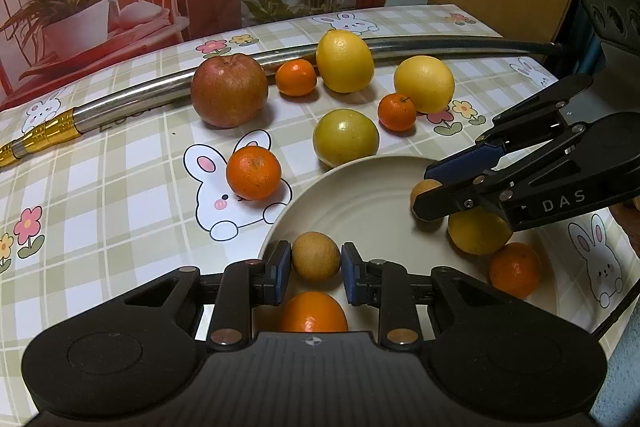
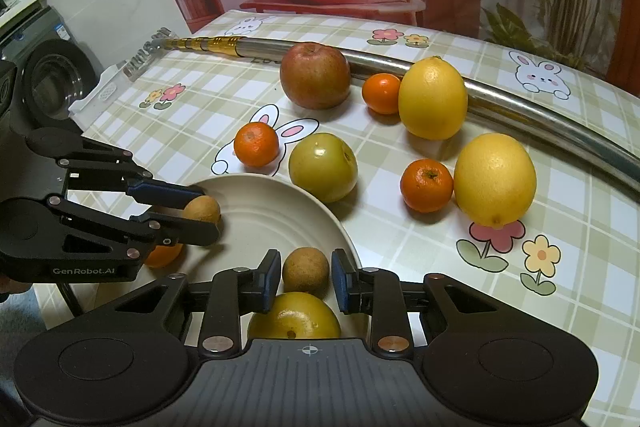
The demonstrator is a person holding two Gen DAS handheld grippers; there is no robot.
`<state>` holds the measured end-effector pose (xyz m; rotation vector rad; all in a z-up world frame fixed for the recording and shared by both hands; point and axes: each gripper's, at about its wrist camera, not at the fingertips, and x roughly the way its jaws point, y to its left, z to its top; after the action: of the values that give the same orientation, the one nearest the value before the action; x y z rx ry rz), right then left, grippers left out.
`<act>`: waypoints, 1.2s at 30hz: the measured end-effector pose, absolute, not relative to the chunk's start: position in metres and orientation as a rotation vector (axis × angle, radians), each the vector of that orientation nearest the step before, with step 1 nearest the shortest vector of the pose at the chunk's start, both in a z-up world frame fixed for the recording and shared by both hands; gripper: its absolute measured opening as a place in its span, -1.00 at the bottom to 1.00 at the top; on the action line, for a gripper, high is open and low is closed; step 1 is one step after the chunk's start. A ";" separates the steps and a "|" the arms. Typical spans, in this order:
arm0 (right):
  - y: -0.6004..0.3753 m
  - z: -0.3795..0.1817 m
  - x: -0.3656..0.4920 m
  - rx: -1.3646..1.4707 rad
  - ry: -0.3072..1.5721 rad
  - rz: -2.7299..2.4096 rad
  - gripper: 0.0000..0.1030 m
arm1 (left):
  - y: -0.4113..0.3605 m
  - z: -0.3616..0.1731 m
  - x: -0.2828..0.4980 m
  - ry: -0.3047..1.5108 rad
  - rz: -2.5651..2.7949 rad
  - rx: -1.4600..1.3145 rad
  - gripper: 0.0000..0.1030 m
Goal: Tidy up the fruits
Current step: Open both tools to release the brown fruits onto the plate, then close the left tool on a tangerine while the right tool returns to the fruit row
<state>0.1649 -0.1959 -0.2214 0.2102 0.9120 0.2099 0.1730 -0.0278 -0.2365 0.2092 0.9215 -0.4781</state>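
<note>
Both grippers over the round cream plate [image 1: 360,183], each gripping a small tan-brown round fruit.

Your left gripper [image 1: 316,269] fingers clench one fruit [image 1: 315,255] at lower centre; your right gripper [image 2: 306,275] clenches the other [image 2: 306,270]. You likely hold both low to release without rolling. Loose citrus waits on the tabletop [image 1: 120,187] above.

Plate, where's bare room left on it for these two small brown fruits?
The plate is bare across its middle and far side, toward the green fruit. Its near edge is crowded: an orange, a yellow fruit, and a tangerine.
</note>
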 end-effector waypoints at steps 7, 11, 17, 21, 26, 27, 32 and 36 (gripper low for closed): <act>-0.199 -0.221 0.163 0.219 0.903 0.205 -0.48 | -0.027 -0.236 0.173 0.922 -0.474 0.199 -0.44; -0.200 -0.219 0.157 0.230 0.878 0.203 -0.44 | -0.024 -0.233 0.173 0.916 -0.470 0.182 -0.43; -0.203 -0.211 0.148 0.234 0.821 0.201 -0.42 | -0.017 -0.221 0.170 0.863 -0.473 0.122 -0.42; -0.209 -0.203 0.143 0.246 0.773 0.178 -0.42 | -0.010 -0.209 0.171 0.816 -0.449 0.088 -0.42; -0.219 -0.192 0.140 0.243 0.714 0.129 -0.42 | 0.005 -0.188 0.178 0.756 -0.400 0.028 -0.42; -0.222 -0.191 0.140 0.239 0.703 0.117 -0.42 | 0.009 -0.184 0.179 0.746 -0.389 0.017 -0.42; -0.236 -0.184 0.139 0.239 0.652 0.037 -0.42 | 0.027 -0.171 0.189 0.720 -0.323 -0.044 -0.42; -0.246 -0.185 0.139 0.246 0.634 -0.022 -0.42 | 0.040 -0.170 0.199 0.720 -0.274 -0.101 -0.43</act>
<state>0.1390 -0.2464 -0.1849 0.2456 0.6344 -0.0220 0.1990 0.0402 -0.1696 -0.1006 0.7204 -0.2742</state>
